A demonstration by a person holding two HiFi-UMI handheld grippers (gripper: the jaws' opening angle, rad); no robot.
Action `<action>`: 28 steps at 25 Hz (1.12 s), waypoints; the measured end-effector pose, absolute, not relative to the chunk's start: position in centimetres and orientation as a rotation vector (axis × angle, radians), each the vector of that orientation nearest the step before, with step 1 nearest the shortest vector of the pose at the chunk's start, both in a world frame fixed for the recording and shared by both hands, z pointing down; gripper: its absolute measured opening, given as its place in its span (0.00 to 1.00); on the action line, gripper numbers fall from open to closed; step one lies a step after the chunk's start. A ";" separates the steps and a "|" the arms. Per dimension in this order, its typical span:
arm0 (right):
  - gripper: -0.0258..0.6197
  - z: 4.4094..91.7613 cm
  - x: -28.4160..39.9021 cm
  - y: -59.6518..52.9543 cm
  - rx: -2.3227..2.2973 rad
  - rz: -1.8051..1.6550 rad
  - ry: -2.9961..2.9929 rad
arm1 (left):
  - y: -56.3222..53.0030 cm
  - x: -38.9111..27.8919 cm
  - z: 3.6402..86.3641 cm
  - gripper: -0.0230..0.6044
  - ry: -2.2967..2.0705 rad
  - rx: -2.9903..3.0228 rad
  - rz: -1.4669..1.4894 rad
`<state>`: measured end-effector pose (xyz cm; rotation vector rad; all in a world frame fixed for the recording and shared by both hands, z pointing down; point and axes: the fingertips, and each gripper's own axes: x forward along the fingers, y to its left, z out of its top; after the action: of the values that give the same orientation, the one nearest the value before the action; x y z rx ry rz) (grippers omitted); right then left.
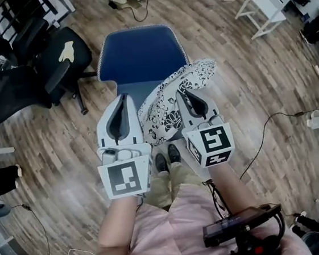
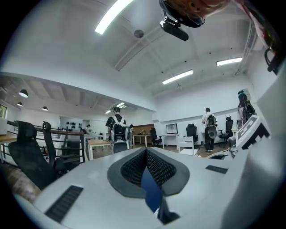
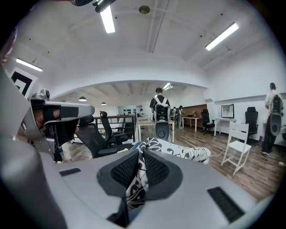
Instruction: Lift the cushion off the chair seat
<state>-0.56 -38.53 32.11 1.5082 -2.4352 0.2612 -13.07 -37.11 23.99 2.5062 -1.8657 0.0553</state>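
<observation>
The right tongs (image 3: 140,155) are clamped on a fold of the black-and-white floral cushion (image 1: 193,75). The rest of it spreads ahead of them and to their right, over the front corner of the blue chair (image 1: 140,55). The left tongs (image 2: 146,154), just beside the right pair, are closed tip to tip. The blue sliver behind their pads looks like the seat beyond, not something gripped.

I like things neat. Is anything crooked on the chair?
Yes. The flowery cushion is askew. The right gripper pinches its edge, so it sits tilted and folded over the front of the blue chair seat instead of lying flat.
</observation>
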 end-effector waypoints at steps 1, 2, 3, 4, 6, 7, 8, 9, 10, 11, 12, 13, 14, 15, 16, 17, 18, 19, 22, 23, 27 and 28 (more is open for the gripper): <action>0.09 30.6 -0.5 -38.6 1.516 0.231 -2.450 | -37.1 -12.8 22.7 0.05 -1.870 2.525 0.034; 0.09 29.1 -0.4 -38.6 1.523 0.200 -2.463 | -37.2 -12.5 21.5 0.05 -1.874 2.545 0.020; 0.09 27.7 -0.4 -38.6 1.532 0.168 -2.475 | -37.2 -12.2 20.3 0.05 -1.875 2.566 0.015; 0.09 26.3 -0.3 -38.6 1.541 0.134 -2.484 | -37.3 -11.9 19.3 0.05 -1.874 2.585 0.015; 0.09 23.7 -0.1 -38.6 1.560 0.069 -2.500 | -37.3 -11.4 17.4 0.05 -1.872 2.618 0.007; 0.09 22.6 0.0 -38.6 1.568 0.041 -2.509 | -37.3 -11.1 16.5 0.05 -1.875 2.632 -0.008; 0.09 21.5 0.2 -38.5 1.573 0.016 -2.517 | -37.2 -10.8 15.7 0.05 -1.880 2.642 -0.025; 0.09 20.6 0.3 -38.5 1.577 -0.006 -2.526 | -37.1 -10.6 15.1 0.05 -1.886 2.649 -0.039; 0.09 19.8 0.4 -38.5 1.580 -0.028 -2.533 | -37.0 -10.3 14.5 0.05 -1.892 2.654 -0.047; 0.09 19.1 0.5 -38.6 1.582 -0.048 -2.539 | -37.1 -10.2 14.1 0.05 -1.896 2.658 -0.052; 0.09 18.5 0.5 -38.6 1.584 -0.067 -2.545 | -37.2 -10.1 13.8 0.05 -1.899 2.660 -0.055; 0.09 18.0 0.5 -38.8 1.584 -0.084 -2.550 | -37.4 -10.1 13.5 0.05 -1.902 2.661 -0.061; 0.09 17.5 0.5 -38.9 1.584 -0.098 -2.554 | -37.5 -10.1 13.2 0.05 -1.907 2.661 -0.068; 0.09 17.2 0.4 -38.9 1.582 -0.111 -2.559 | -37.7 -10.2 12.9 0.05 -1.913 2.660 -0.077; 0.09 16.8 0.5 -38.8 1.579 -0.124 -2.562 | -37.7 -10.1 12.6 0.05 -1.921 2.660 -0.085; 0.09 16.5 0.5 -38.7 1.576 -0.135 -2.566 | -37.6 -10.1 12.2 0.05 -1.928 2.660 -0.090; 0.09 16.2 0.6 -38.5 1.573 -0.145 -2.569 | -37.5 -10.0 11.9 0.05 -1.935 2.660 -0.096; 0.08 15.9 0.7 -38.3 1.571 -0.154 -2.571 | -37.4 -10.0 11.6 0.05 -1.941 2.660 -0.101; 0.08 15.7 0.7 -38.3 1.564 -0.172 -2.569 | -37.2 -9.9 11.3 0.05 -1.948 2.663 -0.102; 0.08 15.8 0.6 -38.3 1.561 -0.173 -2.569 | -37.3 -10.0 11.3 0.05 -1.947 2.664 -0.097; 0.08 15.9 0.2 -38.5 1.552 -0.166 -2.583 | -37.4 -10.0 11.7 0.05 -1.946 2.665 -0.078; 0.08 16.0 0.1 -38.5 1.548 -0.167 -2.586 | -37.3 -10.1 11.8 0.05 -1.948 2.661 -0.076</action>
<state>0.06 -38.47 15.99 1.5484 -2.5863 -0.1669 -10.11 -37.35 11.85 2.6615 -1.9480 -0.0755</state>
